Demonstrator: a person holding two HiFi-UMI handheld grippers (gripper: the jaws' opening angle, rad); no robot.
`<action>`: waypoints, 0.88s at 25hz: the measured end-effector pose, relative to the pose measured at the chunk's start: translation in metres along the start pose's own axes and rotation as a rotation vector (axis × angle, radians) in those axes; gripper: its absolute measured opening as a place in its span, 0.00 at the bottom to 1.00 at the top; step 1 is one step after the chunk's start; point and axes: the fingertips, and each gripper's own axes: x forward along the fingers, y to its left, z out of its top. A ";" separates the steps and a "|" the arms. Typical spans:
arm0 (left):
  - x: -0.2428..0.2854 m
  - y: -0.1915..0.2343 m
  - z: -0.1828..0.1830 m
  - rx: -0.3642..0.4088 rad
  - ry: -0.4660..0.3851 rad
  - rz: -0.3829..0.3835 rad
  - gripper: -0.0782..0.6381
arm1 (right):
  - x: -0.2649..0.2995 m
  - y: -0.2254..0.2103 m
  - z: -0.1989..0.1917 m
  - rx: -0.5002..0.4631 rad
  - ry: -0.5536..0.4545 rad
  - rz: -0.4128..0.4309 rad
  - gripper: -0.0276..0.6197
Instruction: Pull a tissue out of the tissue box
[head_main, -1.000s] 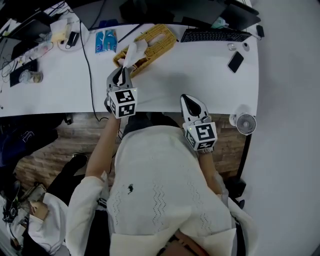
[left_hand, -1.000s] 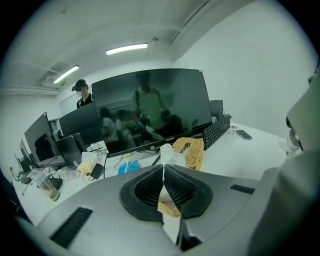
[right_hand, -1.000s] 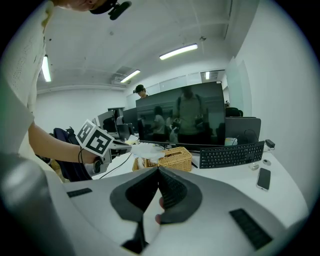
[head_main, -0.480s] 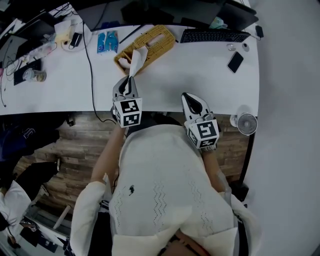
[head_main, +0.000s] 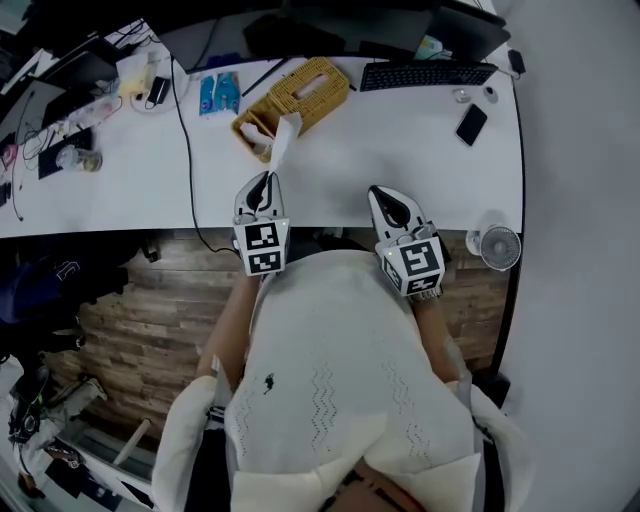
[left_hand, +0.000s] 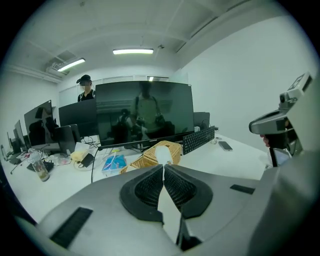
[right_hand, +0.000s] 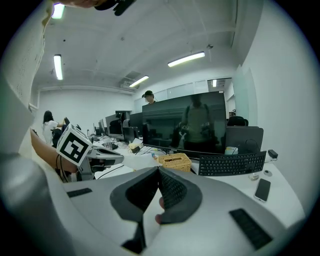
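— Wicker tissue box (head_main: 300, 92) sits upper centre; is the tissue (head_main: 283, 142) out?
— Nearly, I'd say. Left gripper (head_main: 265, 183) pinches it, stretched toward the surface (head_main: 420, 150) edge. Right gripper (head_main: 390, 205) is closed and empty.

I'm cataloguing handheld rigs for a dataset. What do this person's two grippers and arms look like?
The left gripper and right gripper are grey, teardrop-shaped shells with black ribbed jaws. Each carries a white cube printed with black square markers. The person wears a white knitted sweater. No cables show on either gripper.
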 end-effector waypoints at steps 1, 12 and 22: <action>-0.003 -0.002 0.000 -0.002 -0.007 -0.004 0.13 | -0.001 -0.001 0.000 -0.001 -0.002 0.001 0.04; -0.022 -0.028 0.025 -0.035 -0.144 -0.117 0.13 | -0.005 -0.007 0.007 0.024 -0.036 0.015 0.04; -0.027 -0.039 0.047 -0.024 -0.202 -0.183 0.13 | -0.013 -0.016 0.027 0.053 -0.107 -0.012 0.04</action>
